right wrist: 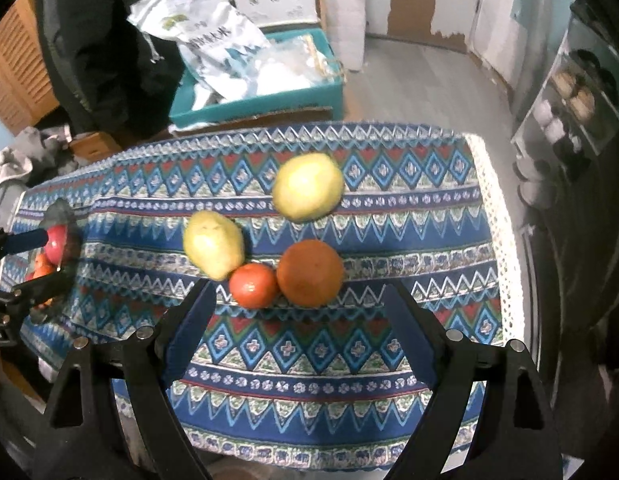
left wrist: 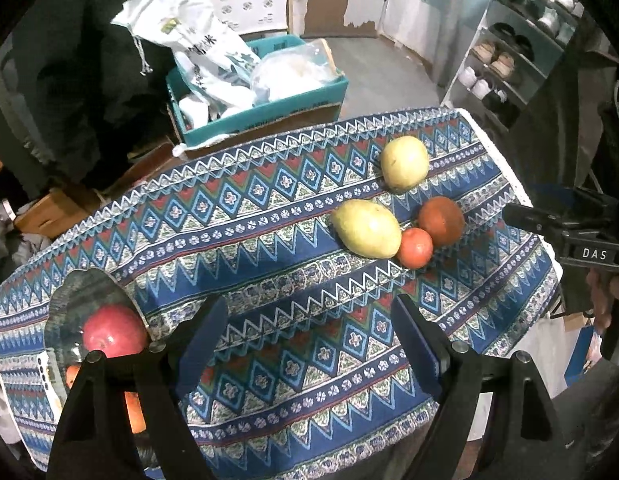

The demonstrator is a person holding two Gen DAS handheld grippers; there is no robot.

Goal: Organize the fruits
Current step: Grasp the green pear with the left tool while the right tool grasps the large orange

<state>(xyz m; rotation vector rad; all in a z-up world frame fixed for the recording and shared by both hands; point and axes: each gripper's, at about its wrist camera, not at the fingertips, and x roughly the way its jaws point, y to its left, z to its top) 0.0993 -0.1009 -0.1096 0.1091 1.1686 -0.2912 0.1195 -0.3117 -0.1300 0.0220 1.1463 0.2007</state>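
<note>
I had both grippers spread and empty. The right gripper [right wrist: 295, 312] hung above the small tomato [right wrist: 253, 290], which touched the orange [right wrist: 310, 272] and a pear [right wrist: 213, 249], with the rounder pear [right wrist: 308, 186] apart. The left gripper [left wrist: 309, 328] waited beside the glass bowl [left wrist: 63, 312], where the red apple [left wrist: 114, 330] already sat, so loose fruit probably belonged there.

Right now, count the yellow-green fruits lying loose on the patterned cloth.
2. One yellow-green fruit lies nearer the cloth's far edge; the other yellow-green fruit lies left of it and nearer, touching the small red-orange fruit. None seems hidden.
</note>
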